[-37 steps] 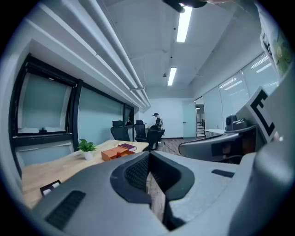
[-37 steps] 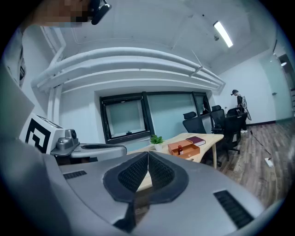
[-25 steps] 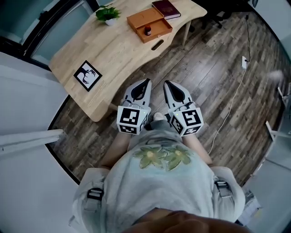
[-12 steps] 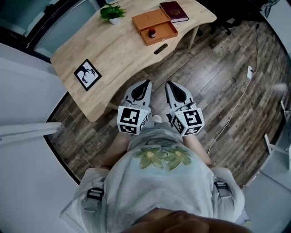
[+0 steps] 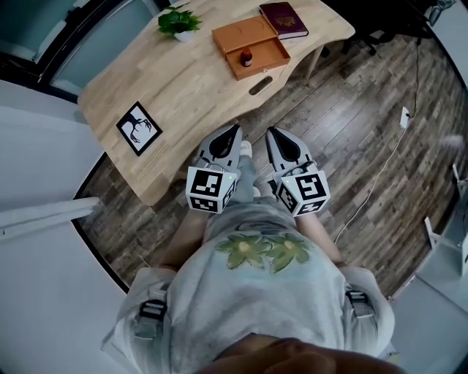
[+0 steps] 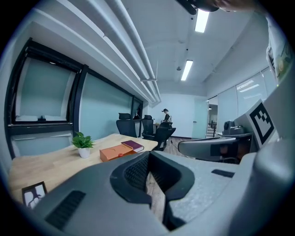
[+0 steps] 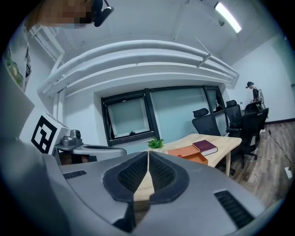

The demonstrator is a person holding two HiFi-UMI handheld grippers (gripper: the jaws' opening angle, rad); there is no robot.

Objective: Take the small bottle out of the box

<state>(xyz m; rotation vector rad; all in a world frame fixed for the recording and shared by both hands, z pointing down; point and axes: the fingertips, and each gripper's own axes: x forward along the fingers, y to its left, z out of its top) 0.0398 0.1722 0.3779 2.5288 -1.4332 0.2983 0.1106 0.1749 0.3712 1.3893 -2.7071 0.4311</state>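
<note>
Small bottle (image 5: 247,55) stands in the open orange box (image 5: 270,50) on the pale wooden table (image 5: 183,84), plank floor (image 5: 351,139) below. Left gripper (image 5: 235,129) and right gripper (image 5: 270,132) are both pressed together, empty, well apart from it.

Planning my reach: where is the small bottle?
Head view, top centre: the small bottle stands inside the orange box on the table, beside the maroon book.

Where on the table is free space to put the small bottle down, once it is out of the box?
The wide bare stretch of table between the black-and-white picture and the orange box is free. The far end is crowded: plant, box and book sit close.
</note>
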